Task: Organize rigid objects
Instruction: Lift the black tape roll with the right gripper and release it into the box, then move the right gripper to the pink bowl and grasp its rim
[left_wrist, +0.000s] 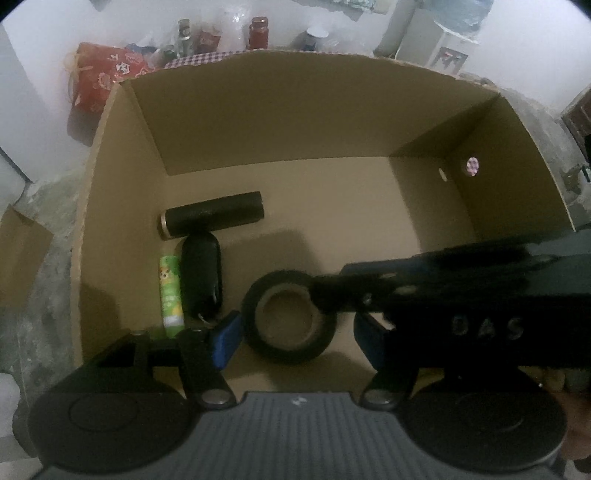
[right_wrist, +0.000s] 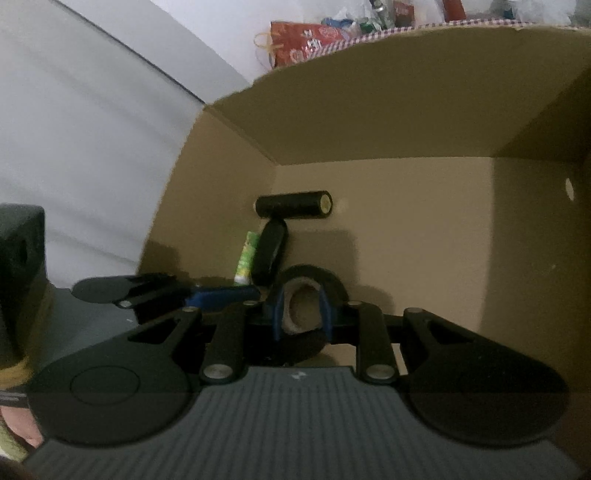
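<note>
The roll of black tape (left_wrist: 290, 317) lies flat on the floor of the cardboard box (left_wrist: 110, 206), near the front wall and left of the middle. The right gripper (right_wrist: 302, 310) reaches in from the right, its blue pads (right_wrist: 277, 312) drawn nearly together with only a narrow gap, one inside the roll's core and one outside, pinching the wall of the ring. The left gripper (left_wrist: 295, 338) hangs over the same roll with its jaws about half open, a blue pad on each side of the roll and neither clearly pressing on it.

Just left of the roll lie a black key fob (left_wrist: 202, 275) and a green tube (left_wrist: 170, 295), side by side and lengthways. Across their far ends lies a black cylinder (left_wrist: 214, 214), close to the box's left wall. The right half of the box floor is bare up to the right wall, which has small round holes (left_wrist: 472, 166). Past the back rim stand a red bag (left_wrist: 107, 77) and some bottles (left_wrist: 258, 32).
</note>
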